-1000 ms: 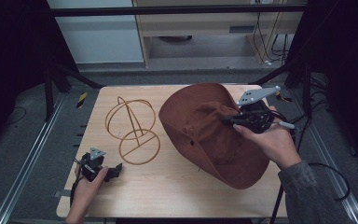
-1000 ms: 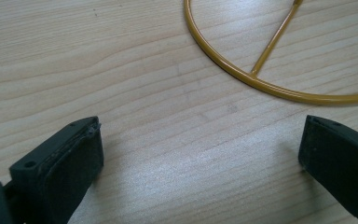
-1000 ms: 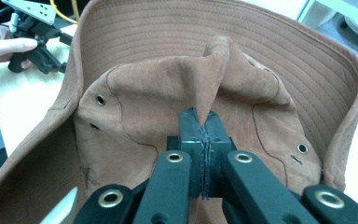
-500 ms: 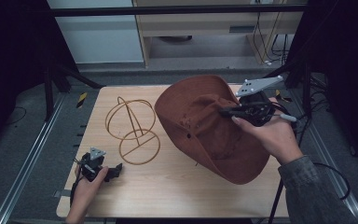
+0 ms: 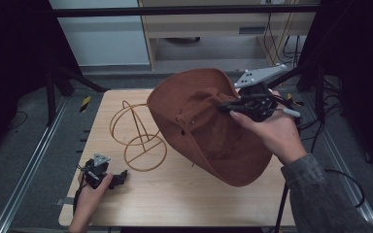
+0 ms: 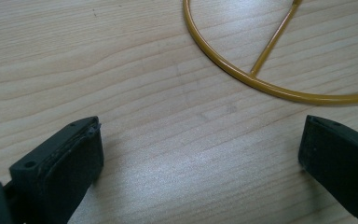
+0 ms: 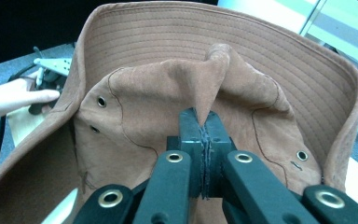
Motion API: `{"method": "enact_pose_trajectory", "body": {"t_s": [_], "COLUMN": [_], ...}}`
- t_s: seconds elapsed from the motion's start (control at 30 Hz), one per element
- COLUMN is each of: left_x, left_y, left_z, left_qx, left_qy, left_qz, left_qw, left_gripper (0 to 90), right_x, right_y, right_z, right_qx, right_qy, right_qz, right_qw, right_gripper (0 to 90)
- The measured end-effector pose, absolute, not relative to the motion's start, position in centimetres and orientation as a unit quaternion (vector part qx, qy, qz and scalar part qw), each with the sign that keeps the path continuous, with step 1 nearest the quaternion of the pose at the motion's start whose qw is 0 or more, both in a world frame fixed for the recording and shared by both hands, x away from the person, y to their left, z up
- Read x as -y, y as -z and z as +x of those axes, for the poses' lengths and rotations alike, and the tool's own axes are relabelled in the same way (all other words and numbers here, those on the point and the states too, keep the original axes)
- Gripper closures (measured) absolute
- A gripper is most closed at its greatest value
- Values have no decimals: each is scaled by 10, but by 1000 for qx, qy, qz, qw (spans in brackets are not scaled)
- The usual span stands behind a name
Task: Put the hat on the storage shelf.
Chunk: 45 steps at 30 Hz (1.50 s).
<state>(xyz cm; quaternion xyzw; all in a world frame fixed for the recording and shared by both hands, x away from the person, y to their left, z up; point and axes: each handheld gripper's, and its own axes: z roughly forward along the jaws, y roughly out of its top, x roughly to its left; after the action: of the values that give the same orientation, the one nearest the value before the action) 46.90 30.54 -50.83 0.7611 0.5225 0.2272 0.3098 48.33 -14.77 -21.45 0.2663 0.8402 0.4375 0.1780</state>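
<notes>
Brown bucket hat (image 5: 209,126), pinched at the crown by right gripper (image 7: 204,128).
Left gripper (image 6: 200,158): jaws wide apart, empty, near worktop's (image 5: 184,194) front-left corner; its view shows wire hat stand's (image 6: 261,81) base ring.

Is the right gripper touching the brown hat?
Touching. The right gripper view shows the right gripper shut on a fold of the brown hat's crown.

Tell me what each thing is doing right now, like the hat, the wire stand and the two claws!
Hat: lifted, tilted, pinched by a fold of its top, lower brim near the table.
Wire stand: upright on the table, bare, nothing on it.
Right claw: shut on the hat's fabric.
Left claw: open, holding nothing, low over the table beside the stand's ring.
Table: wooden, stand resting on it.
</notes>
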Motion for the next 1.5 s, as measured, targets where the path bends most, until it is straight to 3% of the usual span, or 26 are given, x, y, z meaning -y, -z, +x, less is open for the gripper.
{"method": "enact_pose_trajectory", "body": {"t_s": [0.5, 1.5], "left_x": [-305, -305], "left_y": [508, 508], "left_z": [469, 469], "left_qx": [-521, -521], "left_qy": [-227, -226], "left_qz": [762, 762], "left_qw": [310, 310], "left_gripper": [0, 0], "right_x": [95, 55], "right_y": [203, 191], "right_z": [499, 517], "right_qx": [-841, -837], "right_qy": [-447, -462], "right_qz": [255, 244], "right_qw": [169, 164], "right_gripper": [896, 895]}}
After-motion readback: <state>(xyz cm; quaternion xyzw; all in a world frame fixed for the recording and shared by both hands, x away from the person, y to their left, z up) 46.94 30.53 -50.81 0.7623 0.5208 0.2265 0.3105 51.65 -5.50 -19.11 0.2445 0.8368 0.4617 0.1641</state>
